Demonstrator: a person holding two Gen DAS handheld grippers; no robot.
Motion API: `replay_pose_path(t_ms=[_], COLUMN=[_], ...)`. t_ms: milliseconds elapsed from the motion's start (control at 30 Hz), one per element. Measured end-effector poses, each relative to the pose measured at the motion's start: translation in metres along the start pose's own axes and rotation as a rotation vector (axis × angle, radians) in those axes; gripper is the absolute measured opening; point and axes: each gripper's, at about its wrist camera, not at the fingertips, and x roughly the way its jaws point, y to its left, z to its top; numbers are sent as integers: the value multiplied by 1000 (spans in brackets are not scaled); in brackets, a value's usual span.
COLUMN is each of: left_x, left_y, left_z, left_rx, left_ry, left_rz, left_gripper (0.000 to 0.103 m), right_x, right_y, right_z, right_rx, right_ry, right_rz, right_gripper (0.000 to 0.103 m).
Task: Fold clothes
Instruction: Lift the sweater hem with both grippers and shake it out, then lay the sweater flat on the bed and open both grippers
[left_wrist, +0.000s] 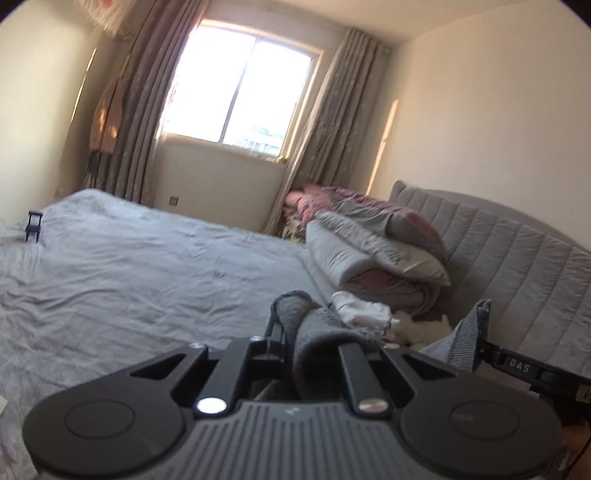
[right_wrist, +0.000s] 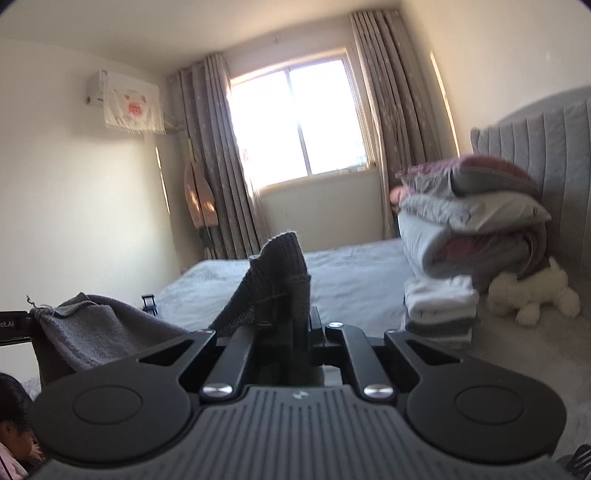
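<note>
Grey knit garment (held aloft): both grippers' jaws clamp its corners.

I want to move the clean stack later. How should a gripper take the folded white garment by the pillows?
Probably by the rounded folded edge of the white garment, coming in level from the open bed side. The layers lie flat and stacked, and the pillow pile and plush toy crowd the other sides.

I see the grey knitted garment stretched between my two tools above the wide grey-sheeted bed. Right of it, a stack of grey and pink pillows stands before the padded grey headboard, with folded white clothes just in front and a white plush toy beside them.
</note>
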Motion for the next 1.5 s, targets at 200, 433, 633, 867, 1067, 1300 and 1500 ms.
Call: replay_pose_path(t_ms=[200,433,633,867,1067,1300,1500], left_x=[76,167,239,307,354,390,394], left_y=[22,43,67,98,124,143,134], left_z=[-6,-7,-16,-36,-57,-84,-94], left_rx=[-21,-13,-15,-43,-64,-81,-26], left_ry=[76,131,165,213,253,312,329], left_rz=[71,144,204,251,291,308,310], left_gripper=[8,8,8,8,8,11,38], right_x=[70,140,200,259,301,338,342], right_y=[-19,-37,-52,-64,-71,-78,-81], right_z=[-19,-35,-49,-77,-99,-120,-131], right_rx=[16,36,40,60,69,62,62], right_ry=[56,105,149,221,267,319,372], right_rz=[-23,-51,-74,-83,-92,-103,-105], right_gripper=[8,8,8,8,8,9,19])
